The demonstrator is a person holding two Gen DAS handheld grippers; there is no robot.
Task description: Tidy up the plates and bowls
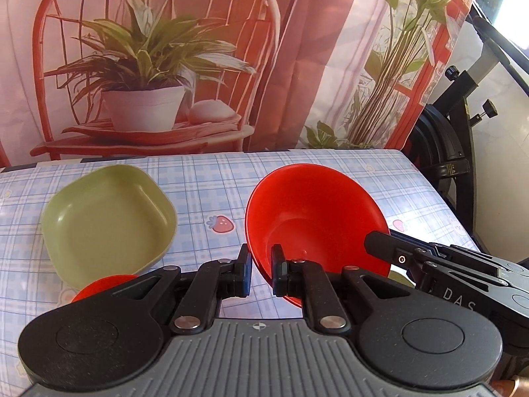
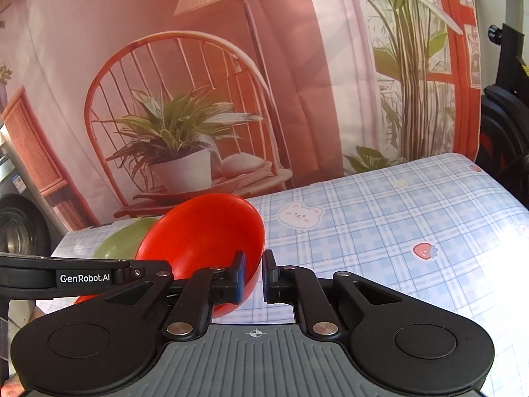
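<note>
Above the plaid-clothed table [image 1: 205, 182], both the left gripper [image 1: 261, 273] and the right gripper [image 2: 254, 276] pinch opposite rims of a red bowl [image 1: 314, 218] lifted just right of the green plate [image 1: 109, 221], stacking apparently unfinished, a second red dish [image 1: 102, 286] waiting nearby.

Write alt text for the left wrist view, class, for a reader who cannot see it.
The left tool and right tool both pinch the rim of a tilted red bowl above a checked tablecloth. A green square plate lies to its left.
</note>
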